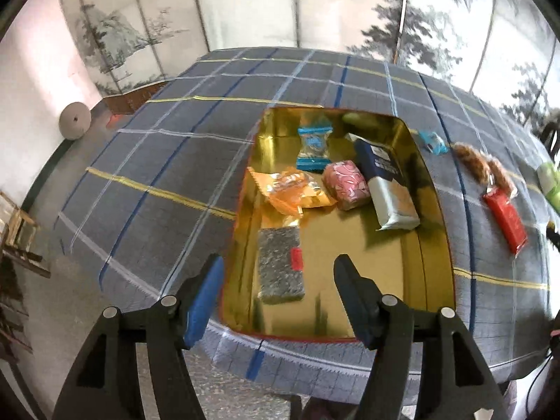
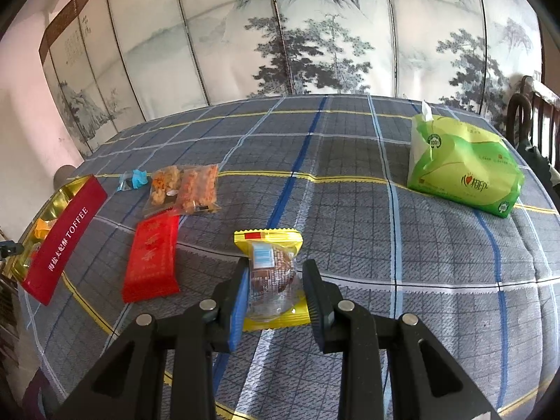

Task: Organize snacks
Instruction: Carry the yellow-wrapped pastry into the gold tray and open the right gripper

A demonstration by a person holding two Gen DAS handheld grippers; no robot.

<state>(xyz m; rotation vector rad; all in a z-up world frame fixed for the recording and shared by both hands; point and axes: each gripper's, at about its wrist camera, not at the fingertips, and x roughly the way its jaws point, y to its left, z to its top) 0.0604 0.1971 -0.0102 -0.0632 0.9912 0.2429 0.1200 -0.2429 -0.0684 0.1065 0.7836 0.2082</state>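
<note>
Right gripper point(image 2: 274, 288): fingers narrowed around yellow-wrapped cake point(image 2: 271, 273) (contact unclear). Left gripper point(image 1: 280, 273): fingers wide, empty; grey snack bar point(image 1: 280, 266) lay between them in gold tin point(image 1: 434, 245).

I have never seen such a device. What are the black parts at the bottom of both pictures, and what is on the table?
They are hand-held tongs, one in each of a person's hands, each carrying a camera that looks along its fingers. The left tongs hang open over a gold-lined tin that holds several wrapped snacks. The right tongs sit around a yellow-wrapped cake; whether they already squeeze it is unclear. On the checked tablecloth lie a red packet, a clear bag of biscuits, a small blue candy and a green tissue pack.
</note>
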